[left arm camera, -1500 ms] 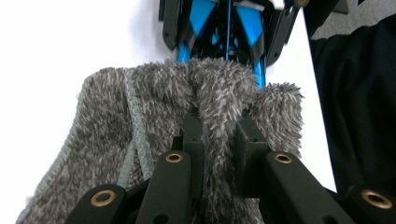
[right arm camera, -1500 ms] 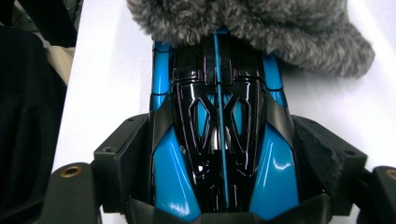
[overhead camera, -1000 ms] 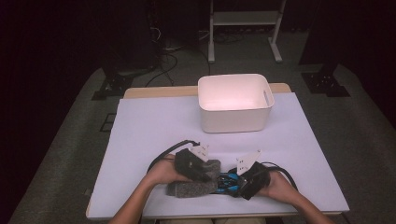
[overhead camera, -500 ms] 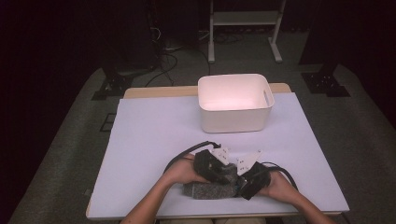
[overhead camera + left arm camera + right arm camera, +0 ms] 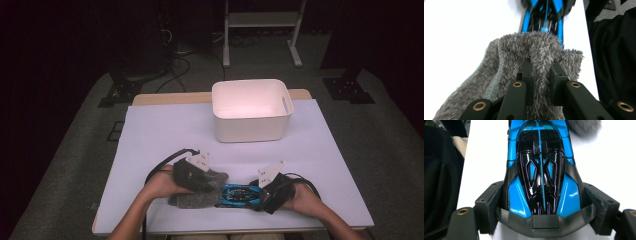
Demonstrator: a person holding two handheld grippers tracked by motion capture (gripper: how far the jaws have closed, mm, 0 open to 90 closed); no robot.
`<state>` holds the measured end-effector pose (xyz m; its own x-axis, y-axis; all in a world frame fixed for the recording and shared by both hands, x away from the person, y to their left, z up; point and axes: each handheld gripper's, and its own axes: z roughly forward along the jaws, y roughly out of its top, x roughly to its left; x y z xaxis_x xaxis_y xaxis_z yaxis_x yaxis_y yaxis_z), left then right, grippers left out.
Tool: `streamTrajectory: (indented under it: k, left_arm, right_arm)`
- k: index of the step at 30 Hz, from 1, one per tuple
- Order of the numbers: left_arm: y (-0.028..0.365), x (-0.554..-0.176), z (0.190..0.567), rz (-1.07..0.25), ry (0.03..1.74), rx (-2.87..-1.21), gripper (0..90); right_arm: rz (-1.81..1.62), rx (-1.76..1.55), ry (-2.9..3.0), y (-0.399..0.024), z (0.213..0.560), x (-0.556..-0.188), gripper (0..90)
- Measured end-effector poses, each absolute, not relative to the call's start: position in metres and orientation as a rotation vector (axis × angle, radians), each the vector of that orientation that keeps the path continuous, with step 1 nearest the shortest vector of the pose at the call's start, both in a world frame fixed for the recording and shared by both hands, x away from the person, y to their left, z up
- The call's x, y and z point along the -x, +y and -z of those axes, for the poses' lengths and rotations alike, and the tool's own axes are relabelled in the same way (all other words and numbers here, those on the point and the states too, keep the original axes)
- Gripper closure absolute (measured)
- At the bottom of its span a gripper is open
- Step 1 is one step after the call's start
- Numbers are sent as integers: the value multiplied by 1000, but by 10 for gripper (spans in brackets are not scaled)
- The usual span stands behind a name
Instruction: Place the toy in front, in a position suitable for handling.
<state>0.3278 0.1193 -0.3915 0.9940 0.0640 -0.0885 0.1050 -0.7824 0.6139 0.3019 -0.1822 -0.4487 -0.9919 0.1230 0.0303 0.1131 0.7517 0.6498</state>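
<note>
A blue and black toy racing car [image 5: 239, 195] lies on the white table cover near the front edge. My right gripper [image 5: 259, 195] is shut on it; in the right gripper view the jaws clamp both flanks of the car [image 5: 541, 170] by its rear wing. A grey fluffy cloth [image 5: 197, 194] lies just left of the car, its edge against the car's far end. My left gripper [image 5: 214, 182] is shut on a fold of that cloth [image 5: 524, 55]; the left gripper [image 5: 541, 75] pinches the pile between its tips, with the car [image 5: 546, 15] just beyond.
A white plastic bin [image 5: 250, 125] stands at the back middle of the white table cover [image 5: 165, 135]. Forearms come in over the front edge. Dark floor with cables and stand legs lies around the table.
The left gripper carried the cloth right, over the car, then drew it back left, and more of the car shows again. The right gripper and the car stayed put.
</note>
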Motion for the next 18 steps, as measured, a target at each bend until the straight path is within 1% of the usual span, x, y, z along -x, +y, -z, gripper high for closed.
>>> streamTrajectory:
  k: [8,18]
  left_arm:
    - [157,-324,381,15,189,-2464,783]
    - [194,-318,382,-34,283,-2453,780]
  right_arm:
    - [-1066,-207,2907,-200,444,-298,235]
    - [-1053,-266,2899,-229,442,-294,234]
